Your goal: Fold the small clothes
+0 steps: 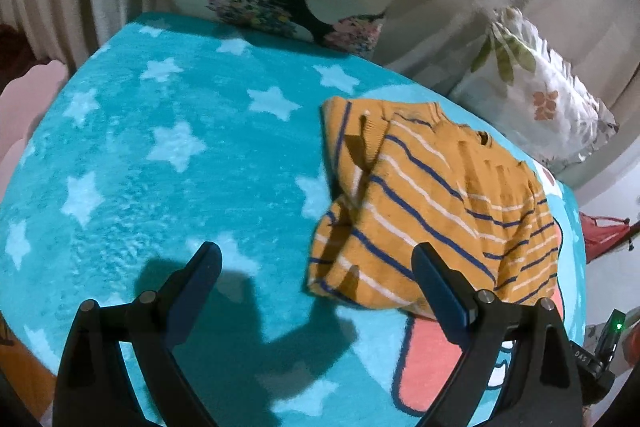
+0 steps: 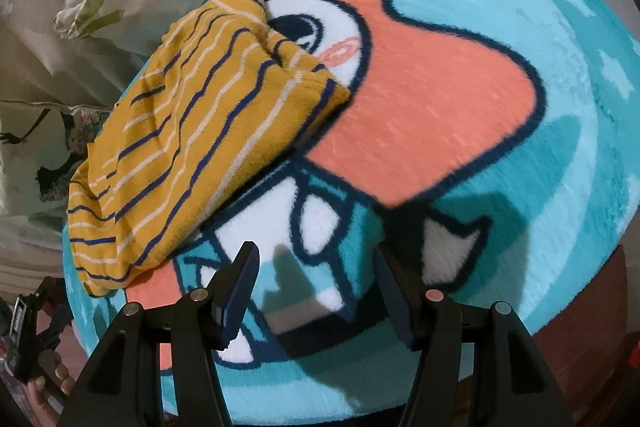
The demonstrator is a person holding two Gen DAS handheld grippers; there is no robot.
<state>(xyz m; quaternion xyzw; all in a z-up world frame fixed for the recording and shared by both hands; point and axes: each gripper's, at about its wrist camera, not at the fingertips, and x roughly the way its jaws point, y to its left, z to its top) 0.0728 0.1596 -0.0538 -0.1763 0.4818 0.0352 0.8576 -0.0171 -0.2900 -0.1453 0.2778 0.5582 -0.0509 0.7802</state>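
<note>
Sweater (image 1: 432, 203) lies bunched on the blanket (image 1: 160, 147), ahead-right of the left gripper (image 1: 316, 267), ahead-left of the right gripper (image 2: 316, 267). Likely light, floppy knit, not slippery; best pinched at hem or sleeve edge. Both grippers spread, holding nothing. Plush blanket gives; pillows (image 1: 540, 99) behind.

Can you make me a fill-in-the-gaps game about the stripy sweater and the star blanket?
1. The striped sweater is mostly the colour ____.
2. The turquoise blanket is dotted with pale ____.
3. The left gripper and the right gripper both have jaws that are ____ and holding nothing.
4. The sweater lies on top of the ____.

Missing words: yellow; stars; open; blanket
</note>
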